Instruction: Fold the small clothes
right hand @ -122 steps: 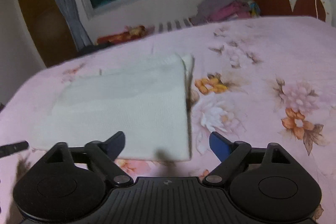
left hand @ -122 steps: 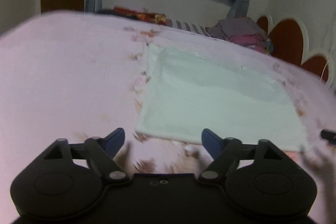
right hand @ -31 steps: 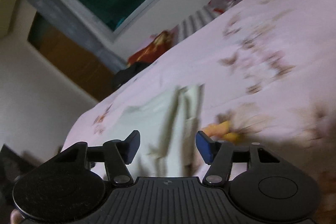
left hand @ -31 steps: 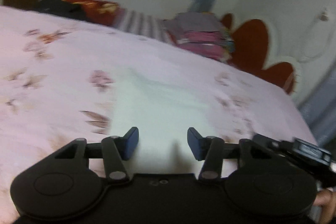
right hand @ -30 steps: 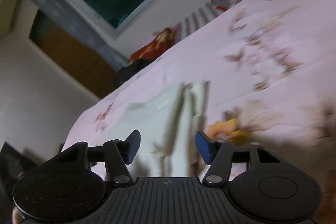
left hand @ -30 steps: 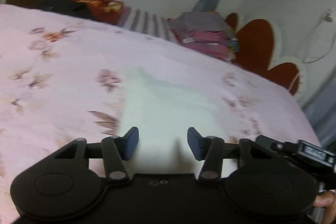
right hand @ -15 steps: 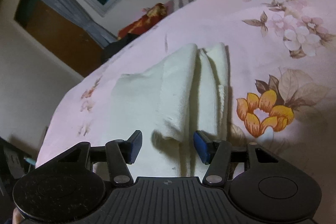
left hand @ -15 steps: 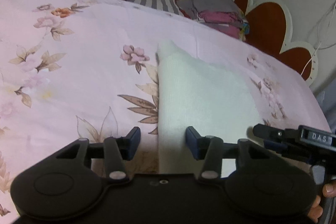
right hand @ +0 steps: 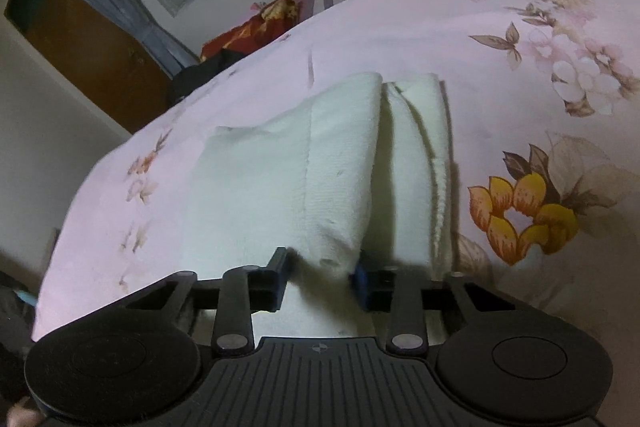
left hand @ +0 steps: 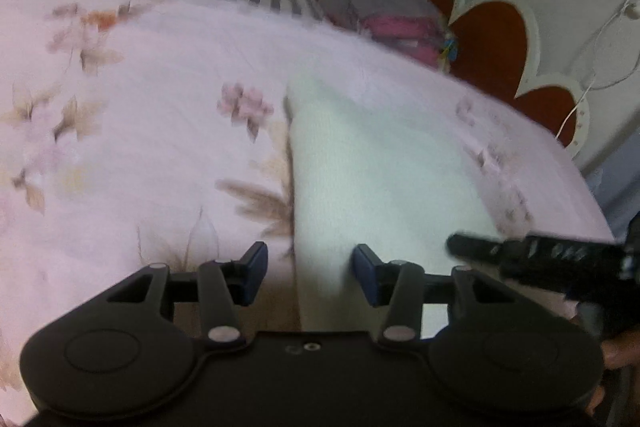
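Here your right gripper (right hand: 320, 277) is closing on the near raised fold of the white cloth (right hand: 256, 187), which runs lengthwise away from you, while your left gripper (left hand: 306, 269) stands half-open astride its left edge.

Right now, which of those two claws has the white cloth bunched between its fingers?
The right claw: its jaws are closing on a raised fold of the white cloth. The left claw only straddles the cloth's flat edge, pads apart.

Motion is blurring the left wrist view, smearing the bedspread's (left hand: 120, 115) flowers; the towel's (right hand: 280, 179) near edge is disappearing behind the closing right gripper (right hand: 320, 277).
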The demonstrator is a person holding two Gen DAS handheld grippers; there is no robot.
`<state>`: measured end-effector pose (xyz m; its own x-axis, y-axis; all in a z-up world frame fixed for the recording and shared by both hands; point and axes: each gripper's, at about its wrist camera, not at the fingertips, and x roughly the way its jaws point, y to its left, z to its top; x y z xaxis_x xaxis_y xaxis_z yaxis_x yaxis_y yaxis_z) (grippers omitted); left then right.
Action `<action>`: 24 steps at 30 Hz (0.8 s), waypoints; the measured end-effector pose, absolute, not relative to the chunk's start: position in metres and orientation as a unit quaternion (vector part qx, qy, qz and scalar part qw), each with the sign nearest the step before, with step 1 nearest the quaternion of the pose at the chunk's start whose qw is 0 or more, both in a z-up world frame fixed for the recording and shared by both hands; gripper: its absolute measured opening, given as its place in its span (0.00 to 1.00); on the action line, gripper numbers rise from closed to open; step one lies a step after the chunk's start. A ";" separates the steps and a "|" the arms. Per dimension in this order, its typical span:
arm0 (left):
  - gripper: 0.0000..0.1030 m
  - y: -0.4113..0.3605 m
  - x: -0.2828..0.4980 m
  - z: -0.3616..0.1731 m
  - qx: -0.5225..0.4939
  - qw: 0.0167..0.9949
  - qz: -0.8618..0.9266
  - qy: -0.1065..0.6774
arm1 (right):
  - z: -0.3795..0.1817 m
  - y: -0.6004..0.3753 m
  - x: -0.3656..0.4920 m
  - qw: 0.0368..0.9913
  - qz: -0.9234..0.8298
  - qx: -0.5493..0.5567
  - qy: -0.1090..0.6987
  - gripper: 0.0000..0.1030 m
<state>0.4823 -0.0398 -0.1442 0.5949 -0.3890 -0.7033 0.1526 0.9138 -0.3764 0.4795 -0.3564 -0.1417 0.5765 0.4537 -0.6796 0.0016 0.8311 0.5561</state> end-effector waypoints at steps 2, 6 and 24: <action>0.44 -0.041 0.486 -0.138 -0.128 0.889 -0.161 0.410 | -0.142 -0.354 0.479 0.852 0.134 0.253 0.439 0.20; 0.43 -0.050 0.501 -0.141 -0.106 0.883 -0.178 0.422 | -0.143 -0.350 0.478 0.857 0.139 0.240 0.435 0.15; 0.48 -0.096 0.497 -0.146 -0.037 0.864 -0.200 0.460 | -0.150 -0.386 0.467 0.852 0.141 0.247 0.440 0.13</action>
<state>0.4975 -0.0955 -0.1463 0.4969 -0.3806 -0.7799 0.3121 0.9169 -0.2486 0.4672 -0.3861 -0.1499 0.5722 0.4578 -0.6805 -0.0228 0.8383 0.5447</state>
